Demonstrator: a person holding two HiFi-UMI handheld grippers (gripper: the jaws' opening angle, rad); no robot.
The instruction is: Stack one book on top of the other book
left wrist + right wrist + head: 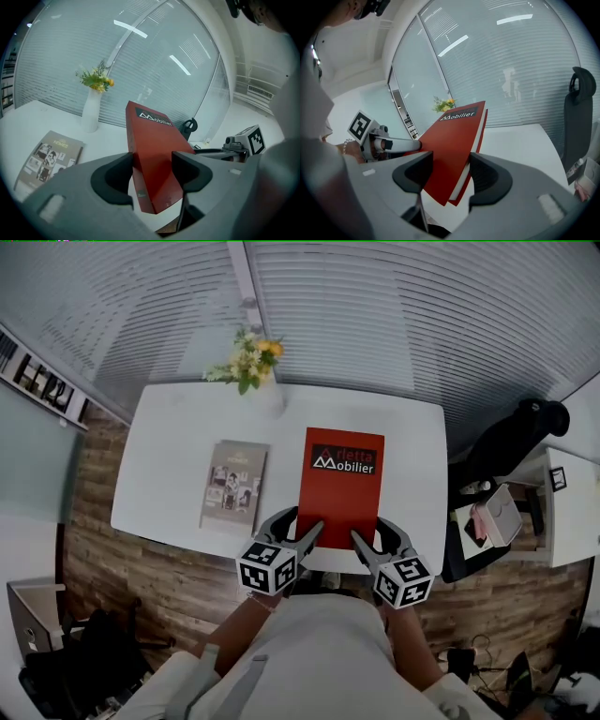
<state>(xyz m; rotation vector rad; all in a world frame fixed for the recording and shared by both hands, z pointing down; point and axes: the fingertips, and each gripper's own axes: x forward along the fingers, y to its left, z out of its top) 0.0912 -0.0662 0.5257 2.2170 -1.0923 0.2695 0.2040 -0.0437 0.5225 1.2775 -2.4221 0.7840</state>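
Observation:
A red book (342, 484) with a white logo on its cover hangs tilted above the white table (169, 442), its near end gripped from both sides. My left gripper (298, 529) is shut on the near left corner, and the red book (152, 150) fills the gap between its pads. My right gripper (377, 538) is shut on the near right corner, with the red book (454, 145) and its white page edge between the pads. A beige book (234, 486) lies flat on the table, left of the red one; the left gripper view also shows this beige book (49, 157).
A white vase of yellow flowers (258, 376) stands at the table's far edge. A black chair (511, 451) is at the right end, beside a side desk (572, 521) with small items. Window blinds run behind the table.

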